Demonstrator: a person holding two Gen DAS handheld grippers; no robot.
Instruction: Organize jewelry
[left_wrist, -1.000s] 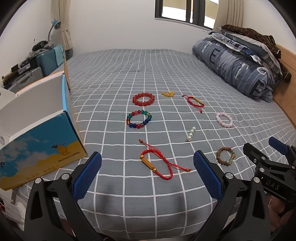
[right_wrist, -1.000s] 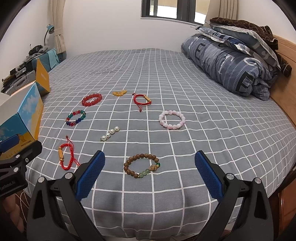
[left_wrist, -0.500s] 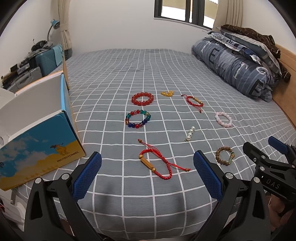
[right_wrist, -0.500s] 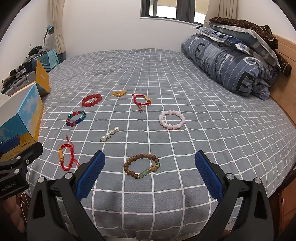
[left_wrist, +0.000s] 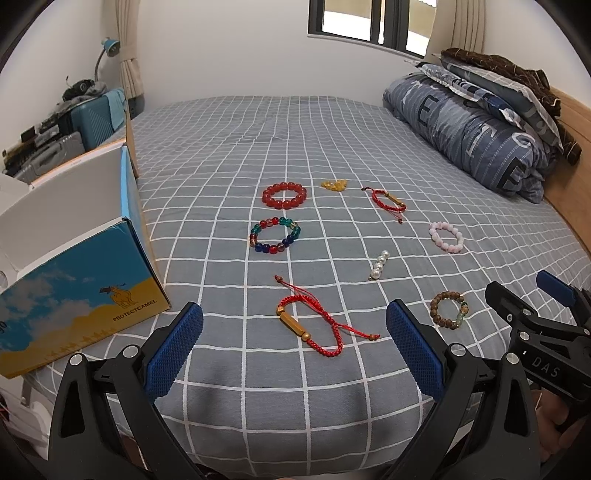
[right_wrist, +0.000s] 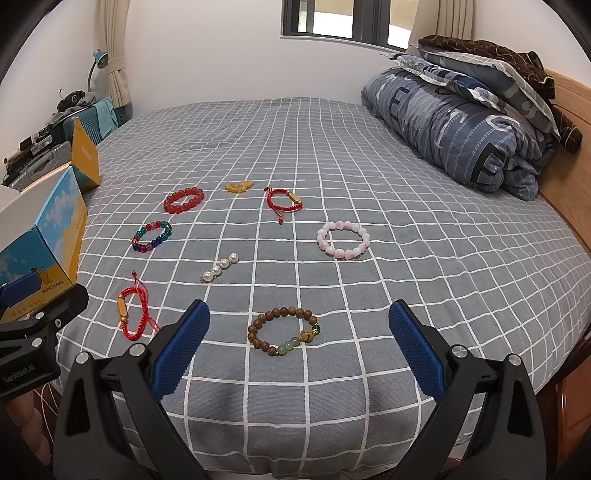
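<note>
Several bracelets lie on the grey checked bed. A red cord bracelet (left_wrist: 309, 326) lies just ahead of my open, empty left gripper (left_wrist: 293, 349). A brown wooden bead bracelet (right_wrist: 283, 331) lies just ahead of my open, empty right gripper (right_wrist: 297, 350). Farther off lie a pearl strand (right_wrist: 219, 268), a pink bead bracelet (right_wrist: 344, 239), a multicolour bead bracelet (left_wrist: 274, 235), a red bead bracelet (left_wrist: 284, 194), a second red cord bracelet (left_wrist: 387, 199) and a small yellow piece (left_wrist: 334, 184).
An open blue and yellow cardboard box (left_wrist: 70, 251) stands on the bed's left edge. A folded quilt and pillows (left_wrist: 480, 122) are piled at the right by the wooden headboard. Suitcases (left_wrist: 88, 114) stand beyond the bed at left.
Both grippers have barely moved; the views have shifted very slightly. The jewelry has not moved.
</note>
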